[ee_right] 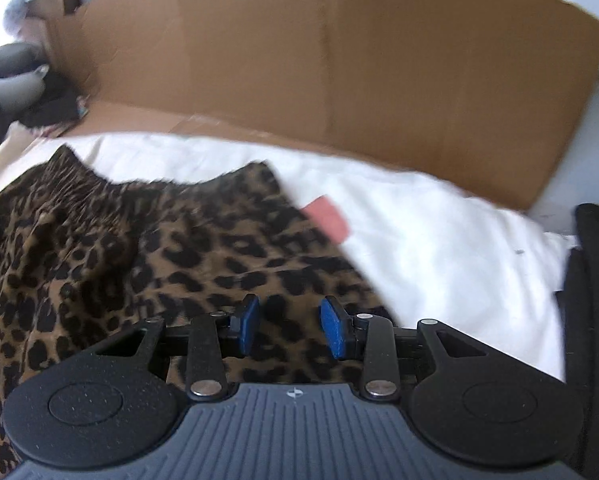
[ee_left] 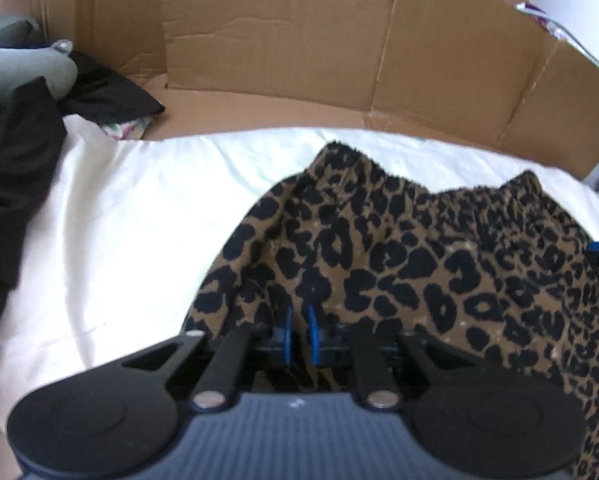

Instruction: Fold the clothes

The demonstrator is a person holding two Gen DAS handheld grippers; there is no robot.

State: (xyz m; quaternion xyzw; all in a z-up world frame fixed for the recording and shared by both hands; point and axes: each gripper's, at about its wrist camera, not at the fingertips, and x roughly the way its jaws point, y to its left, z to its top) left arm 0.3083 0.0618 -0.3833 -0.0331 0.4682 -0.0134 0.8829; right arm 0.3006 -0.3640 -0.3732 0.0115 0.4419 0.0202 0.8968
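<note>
Left gripper [ee_left: 300, 334]: pads nearly closed, pinching leopard-print garment [ee_left: 419, 264] edge. Right gripper [ee_right: 289, 330]: jaws apart over same garment, grasping nothing. Garment spreads ahead of both on white sheet [ee_left: 139, 216]; cardboard [ee_left: 299, 40] beyond.

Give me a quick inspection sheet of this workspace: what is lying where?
Surface: white sheet, wrinkled.
Job's things: leopard-print garment spread on the sheet; pink tag at its edge.
Clutter: black clothes and a grey item piled on the left.
Grippers: left tool pinching the garment's fabric; right tool open above it.
Cables: nothing seen.
Surroundings: cardboard wall behind the sheet.
</note>
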